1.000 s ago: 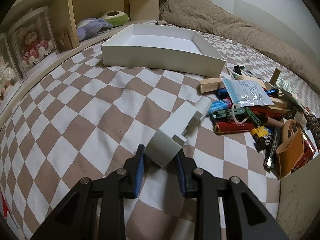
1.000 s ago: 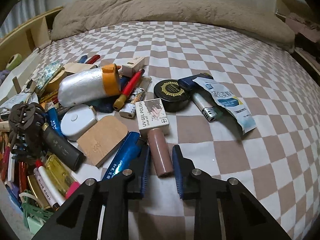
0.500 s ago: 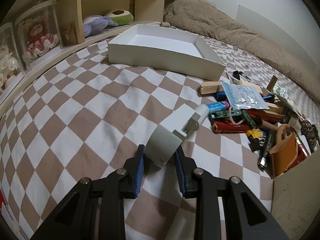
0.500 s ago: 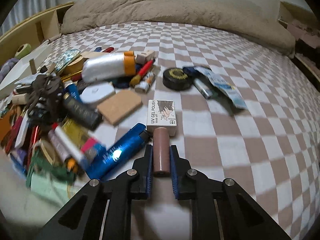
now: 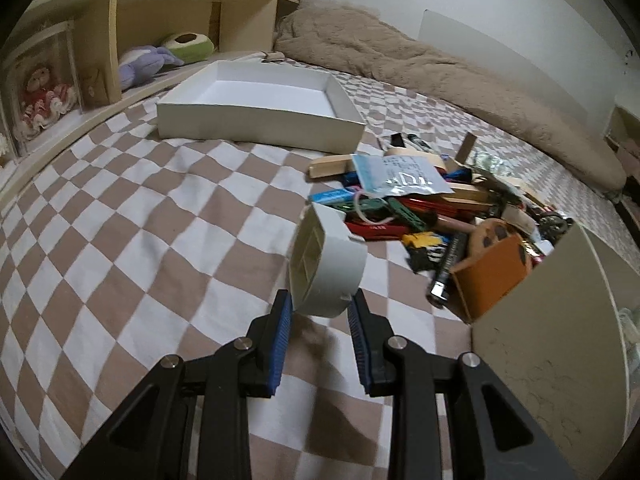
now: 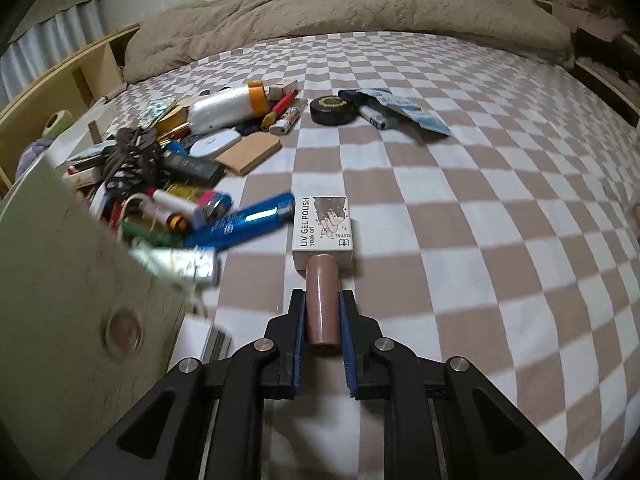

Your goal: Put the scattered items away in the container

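My left gripper (image 5: 320, 300) is shut on a white plastic tape dispenser (image 5: 326, 266) and holds it above the checkered bedspread. The white open box (image 5: 256, 124) stands ahead, far left of centre. A pile of scattered items (image 5: 432, 208) lies to the right. My right gripper (image 6: 323, 300) is shut on the brown cap of a UV gel polish bottle (image 6: 323, 236), lifted above the bedspread. The same pile (image 6: 180, 172) lies to its left.
A beige blanket (image 5: 440, 68) lies along the far side. A wooden shelf (image 5: 100, 48) with plush toys runs along the left. A beige panel (image 5: 552, 352) fills the right of the left view and the left of the right view (image 6: 60, 300). A black round tin (image 6: 333, 110) lies farther off.
My left gripper has lifted the dispenser and tilted it upright. My right gripper has closed on the gel polish cap and lifted the bottle off the bedspread, away from the pile.
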A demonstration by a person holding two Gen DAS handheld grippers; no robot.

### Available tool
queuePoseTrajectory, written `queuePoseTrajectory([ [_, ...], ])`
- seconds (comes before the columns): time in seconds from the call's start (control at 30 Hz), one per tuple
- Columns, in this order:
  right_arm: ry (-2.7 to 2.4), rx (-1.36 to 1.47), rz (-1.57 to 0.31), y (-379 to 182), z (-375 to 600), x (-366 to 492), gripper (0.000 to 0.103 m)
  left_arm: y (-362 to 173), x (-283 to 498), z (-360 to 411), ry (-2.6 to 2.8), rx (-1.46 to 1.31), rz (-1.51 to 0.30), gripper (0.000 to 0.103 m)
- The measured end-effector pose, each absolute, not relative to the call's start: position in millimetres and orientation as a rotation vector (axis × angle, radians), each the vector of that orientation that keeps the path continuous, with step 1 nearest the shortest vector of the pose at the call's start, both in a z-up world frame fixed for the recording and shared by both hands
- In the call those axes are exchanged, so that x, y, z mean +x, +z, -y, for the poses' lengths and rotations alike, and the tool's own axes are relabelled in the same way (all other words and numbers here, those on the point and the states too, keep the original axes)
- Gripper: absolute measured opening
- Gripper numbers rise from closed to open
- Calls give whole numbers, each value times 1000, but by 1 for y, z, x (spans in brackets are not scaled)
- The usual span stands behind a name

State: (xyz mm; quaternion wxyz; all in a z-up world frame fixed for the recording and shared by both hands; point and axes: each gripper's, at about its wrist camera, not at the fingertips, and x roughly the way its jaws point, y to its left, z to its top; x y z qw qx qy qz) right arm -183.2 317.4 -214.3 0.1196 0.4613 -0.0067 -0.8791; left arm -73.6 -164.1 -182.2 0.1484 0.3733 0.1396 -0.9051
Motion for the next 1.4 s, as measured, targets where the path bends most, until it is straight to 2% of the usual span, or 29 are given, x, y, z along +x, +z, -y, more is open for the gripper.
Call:
queuePoseTrajectory([
  [0.5, -2599, 1359, 46, -214, -325, -163, 18, -195, -69, 188, -2477, 1098, -537, 29],
  [0.63, -2624, 1373, 55, -212, -329, -161, 21, -190, -67, 194, -2393, 1025, -438, 37],
  [0.73, -2659, 1387, 56, -212, -333, -161, 25, -191, -70, 199, -2318, 1009, -345, 38],
  [0.9, -2665, 1397, 164, -212, -346, -163, 27, -197, -75, 212, -2281, 1017, -353, 39],
  [1.0, -2702, 1409, 193, -212, -355, -165, 30, -197, -78, 208, -2306, 1020, -335, 56],
  [1.07, -2703, 1407, 247, -213, -362, -167, 30, -195, -78, 204, -2324, 1012, -316, 76],
  [1.13, -2704, 1403, 310, -213, -369, -169, 30, -192, -80, 199, -2350, 1004, -302, 86],
  [1.23, -2739, 1399, 358, -212, -380, -173, 30, -192, -85, 192, -2385, 1019, -270, 94],
  [1.4, -2781, 1387, 402, -214, -393, -180, 30, -202, -102, 184, -2432, 1126, -206, 98],
])
